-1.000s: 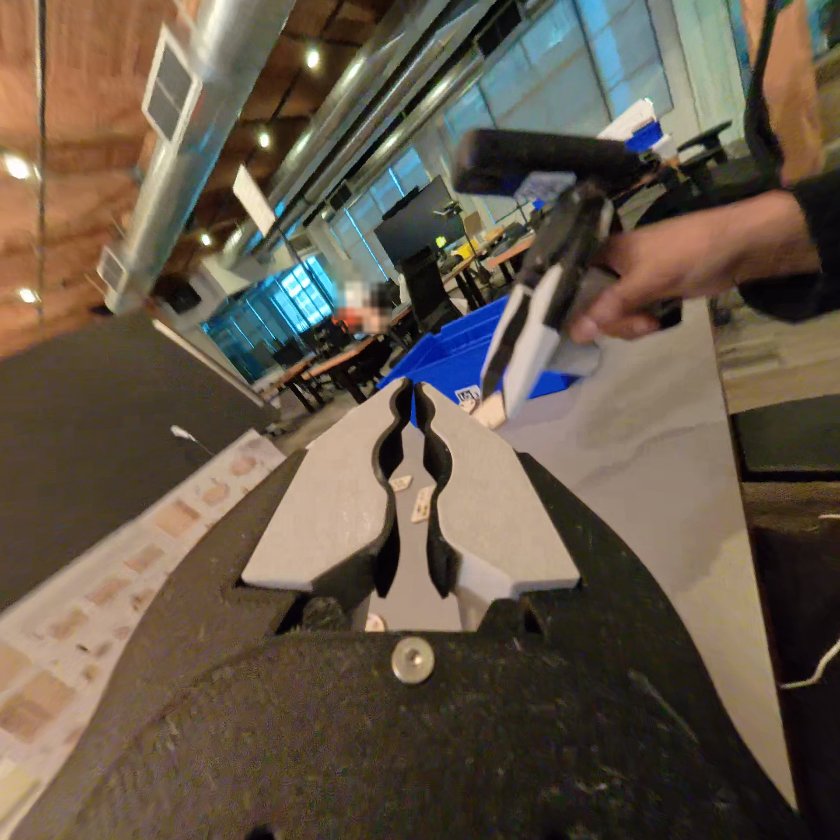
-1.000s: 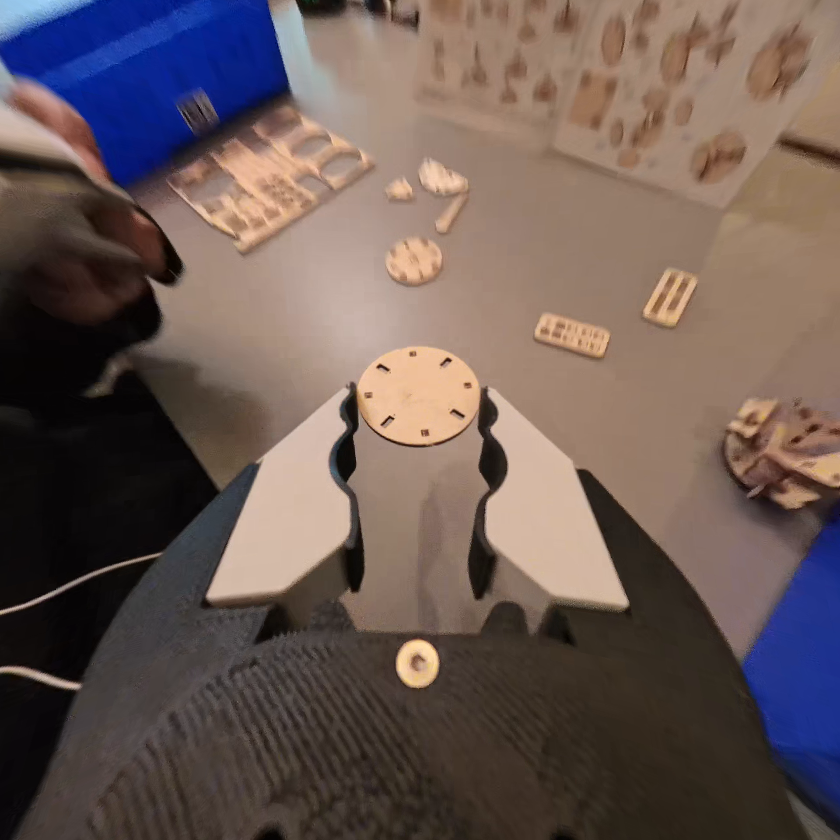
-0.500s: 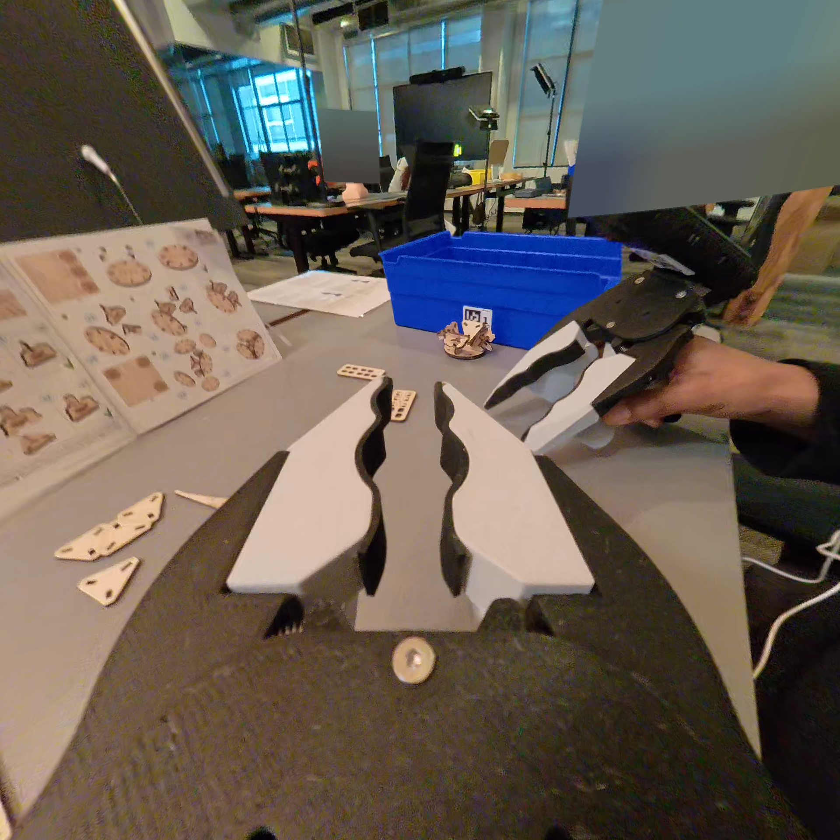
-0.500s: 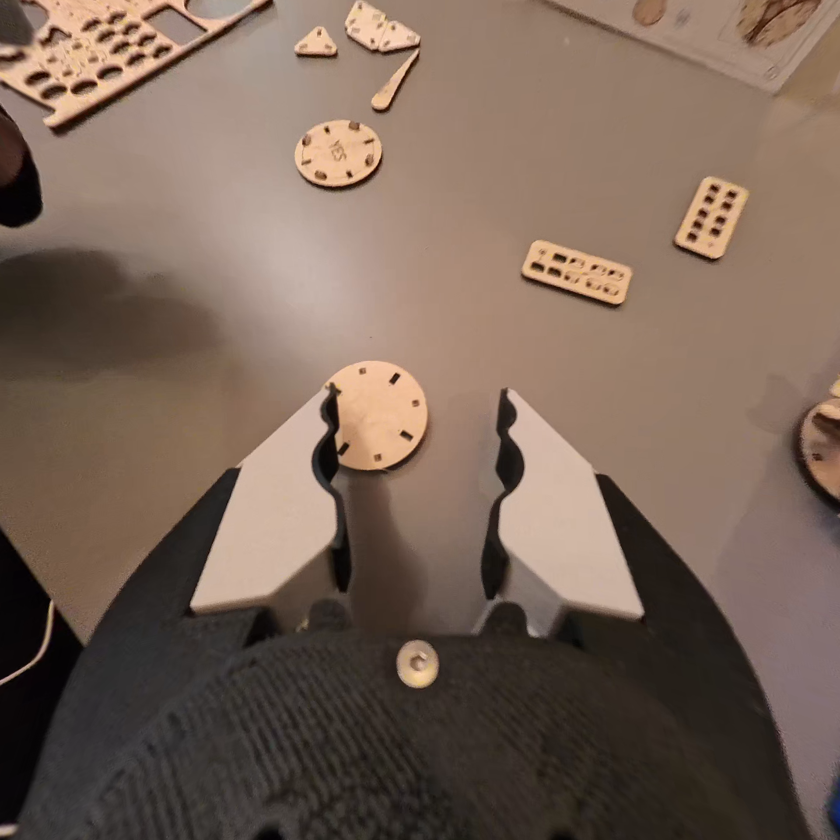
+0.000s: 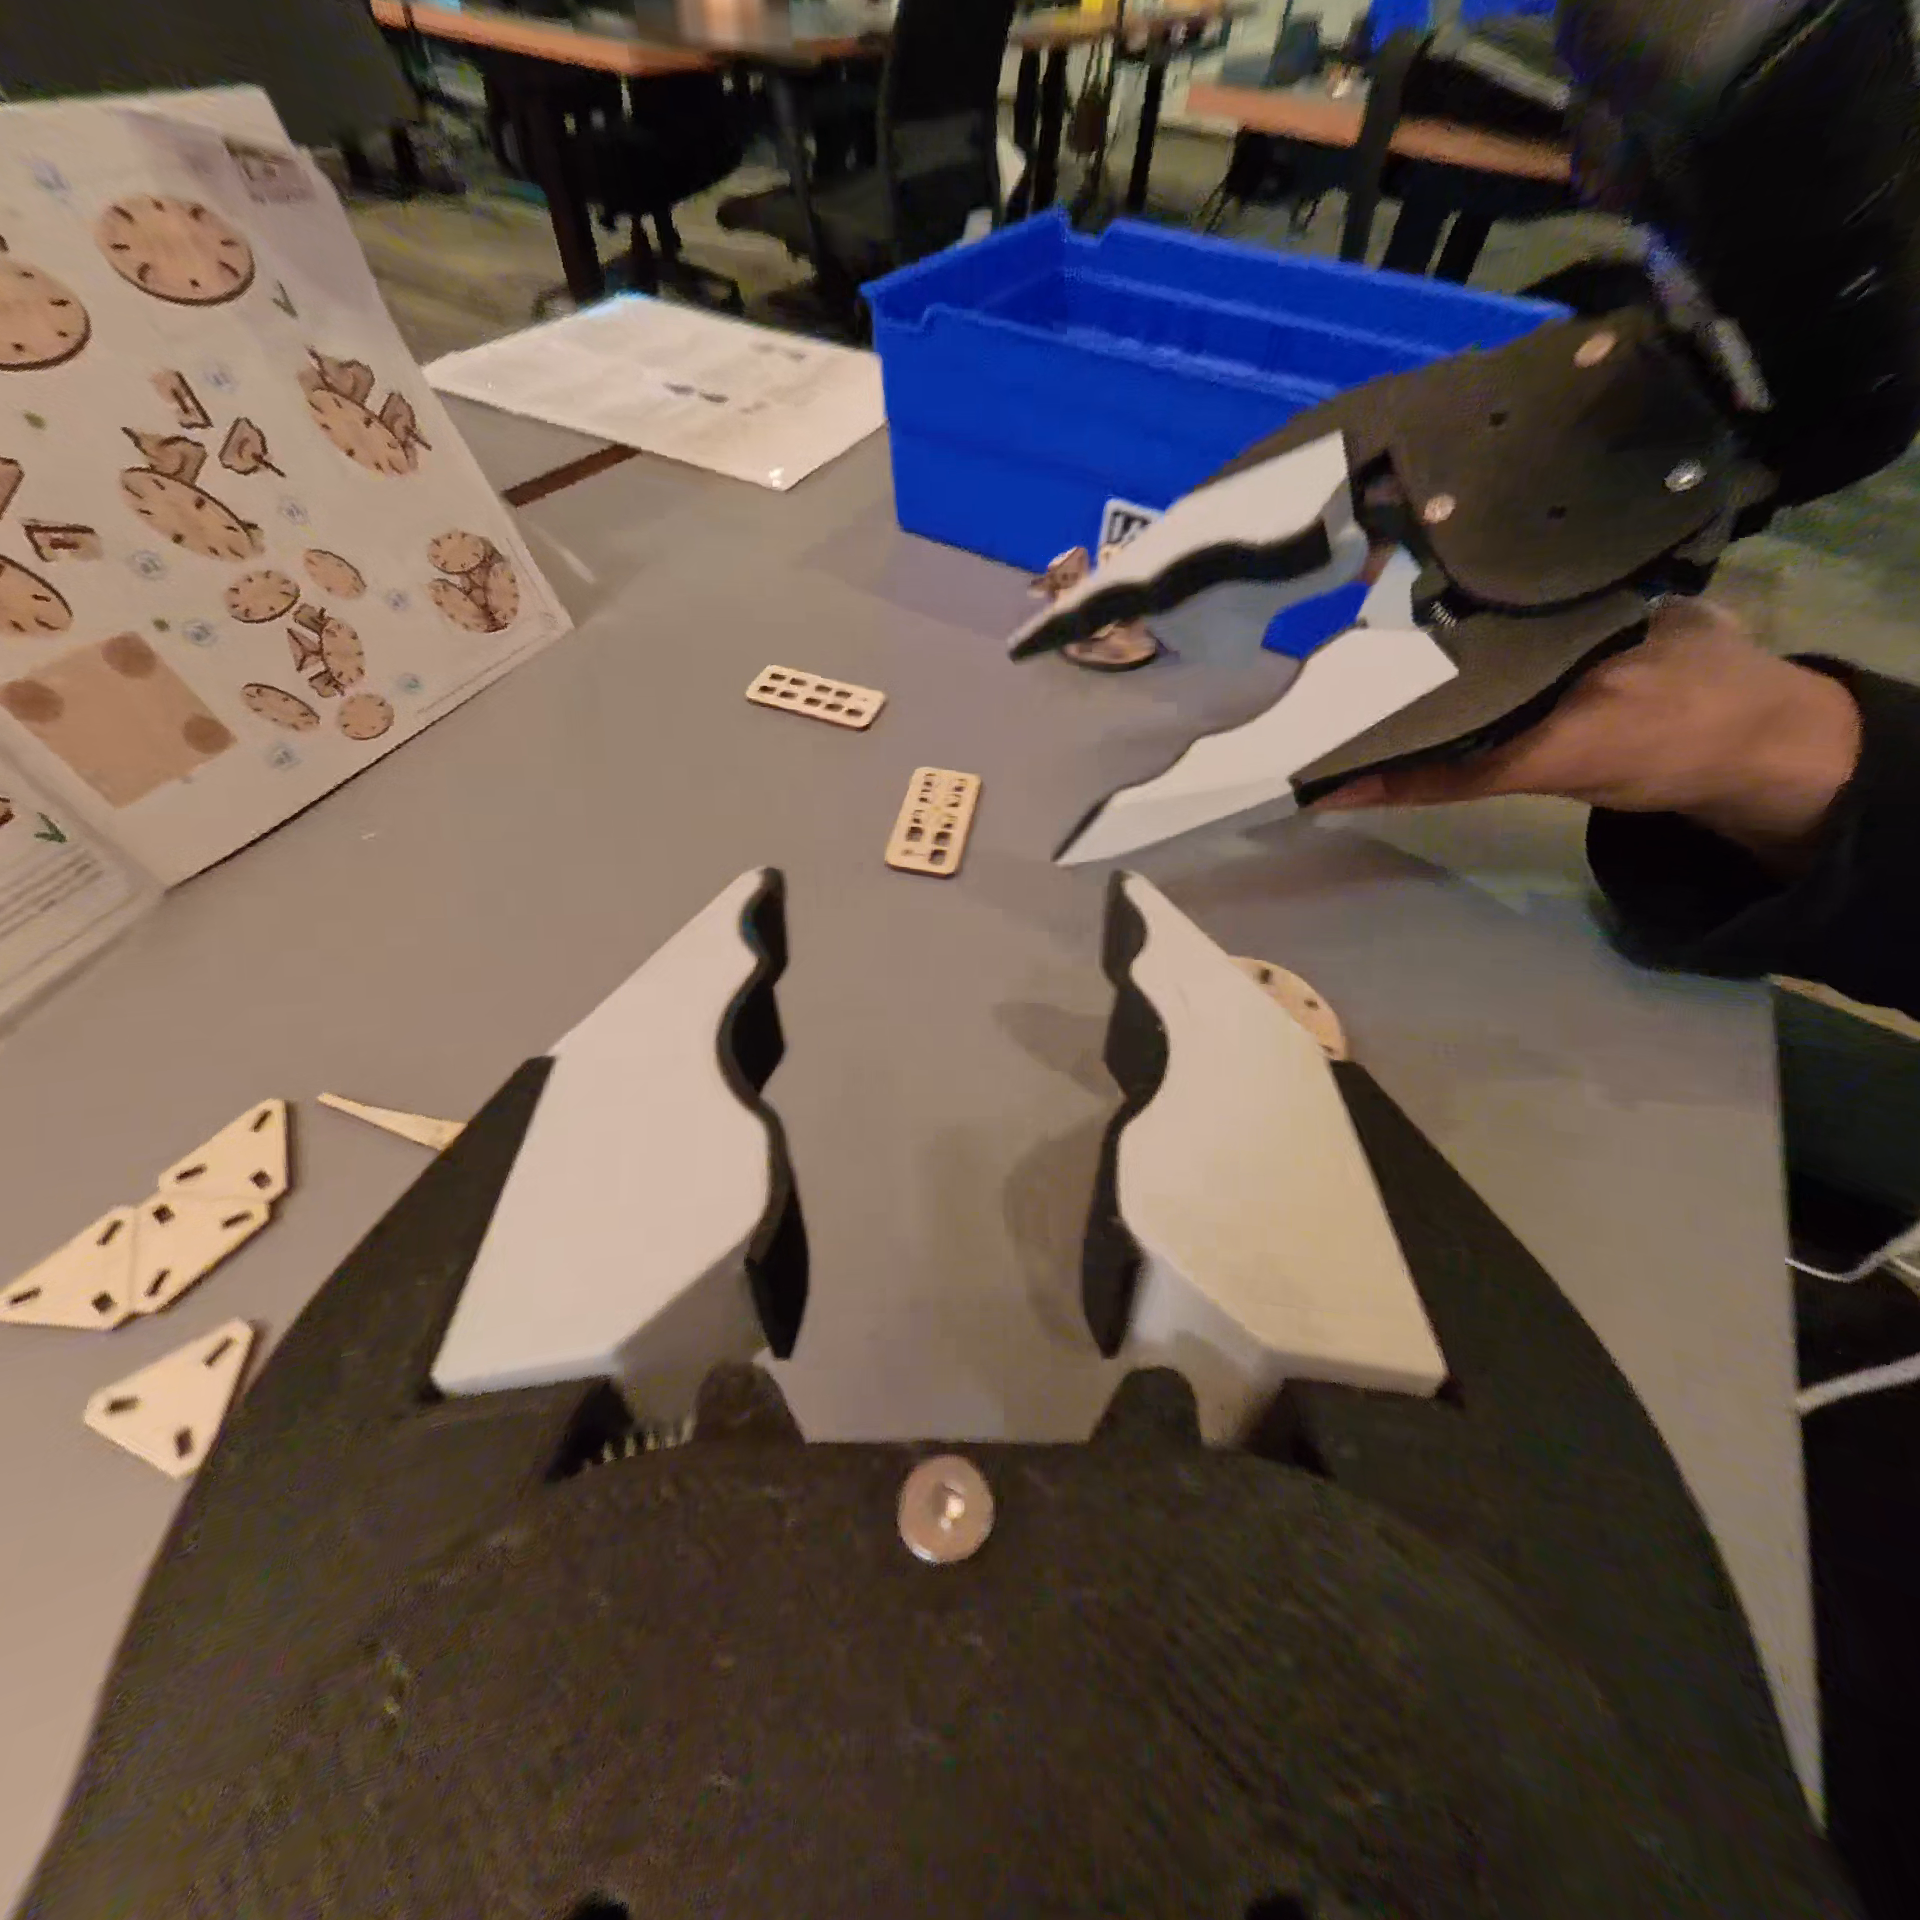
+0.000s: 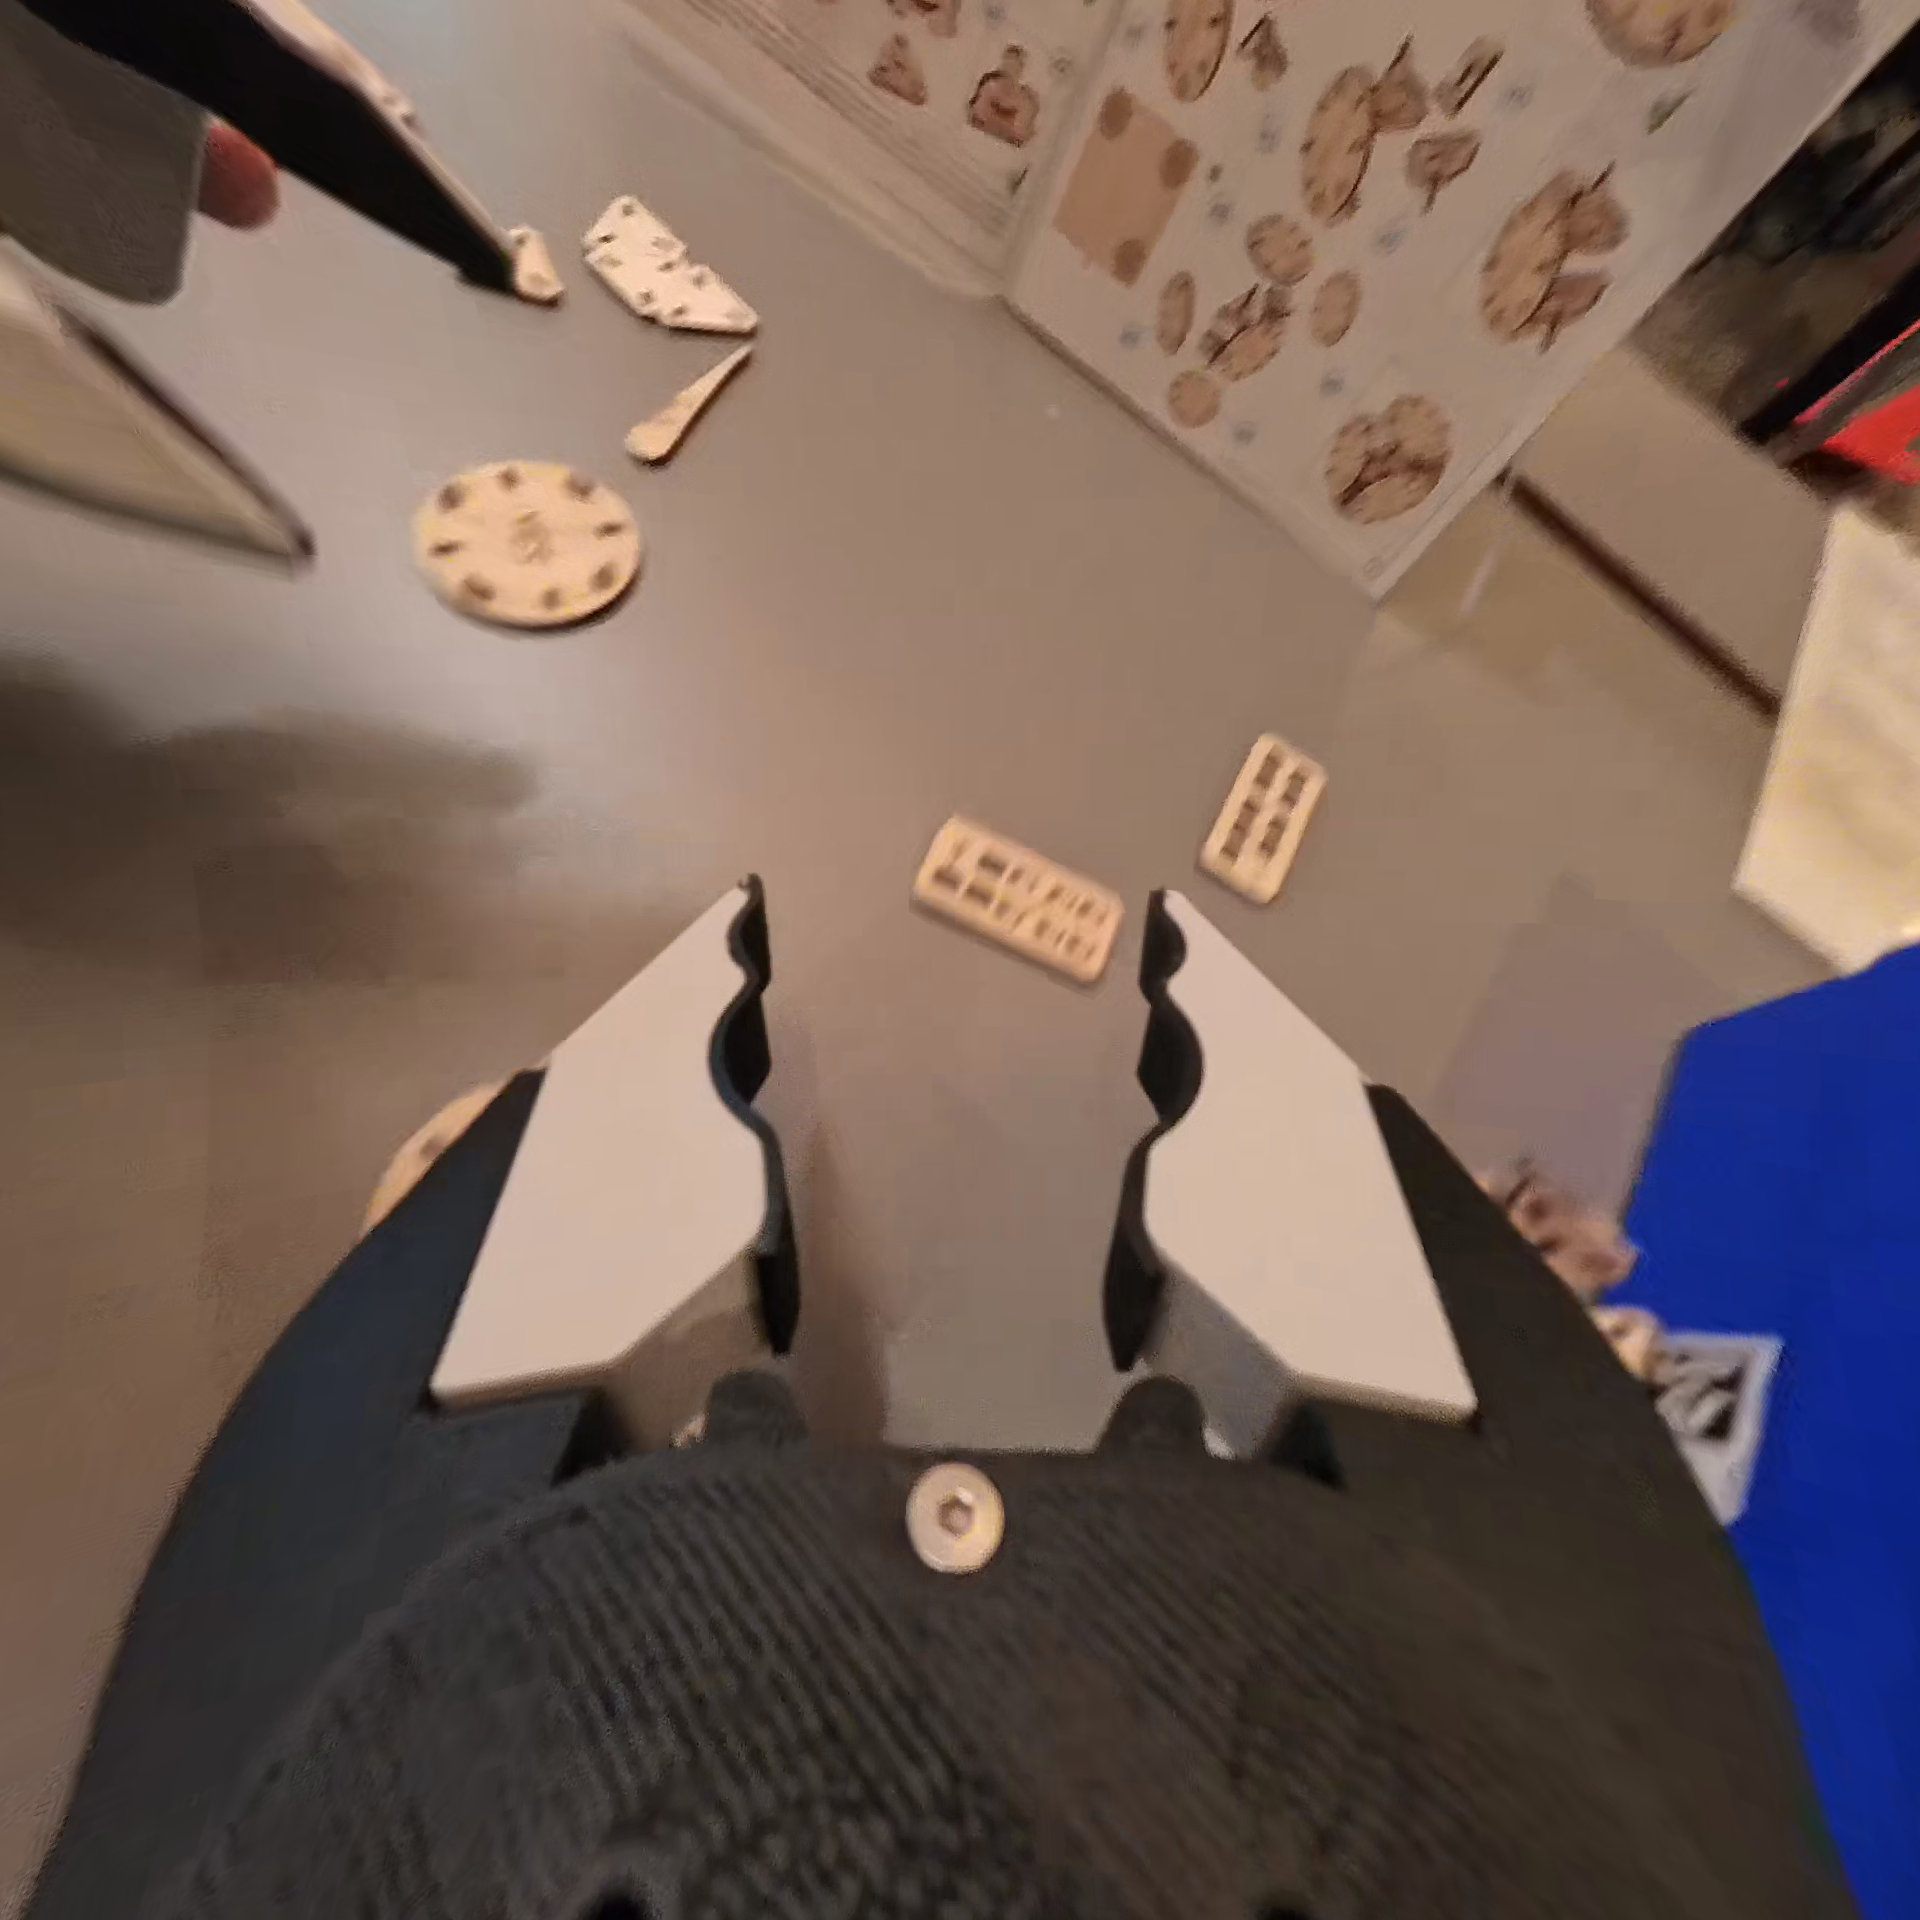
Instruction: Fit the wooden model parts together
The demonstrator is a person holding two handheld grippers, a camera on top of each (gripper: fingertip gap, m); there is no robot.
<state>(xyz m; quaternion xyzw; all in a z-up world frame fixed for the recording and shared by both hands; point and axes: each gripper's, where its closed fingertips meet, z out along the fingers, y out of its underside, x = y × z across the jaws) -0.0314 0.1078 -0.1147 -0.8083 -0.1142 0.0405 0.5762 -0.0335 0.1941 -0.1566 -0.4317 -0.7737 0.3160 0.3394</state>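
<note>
Left wrist view: left gripper (image 5: 940, 878) jaws apart, nothing between the pads, only bare grey bench (image 5: 644, 831); a slotted wooden rectangle (image 5: 933, 820) lies just beyond the tips, a second slotted rectangle (image 5: 816, 696) farther on; a wooden disc (image 5: 1294, 1006) is half hidden under the right-hand finger; triangular pieces (image 5: 166, 1247) sit near the left edge; blue bin (image 5: 1143, 395) at the far edge. Right gripper (image 6: 951, 899) jaws likewise apart and empty, the nearer rectangle (image 6: 1018, 911) just past its tips. Judgement: flat pieces lie flush with the bench; take one by its long edges, tips low, squeezing slowly.
</note>
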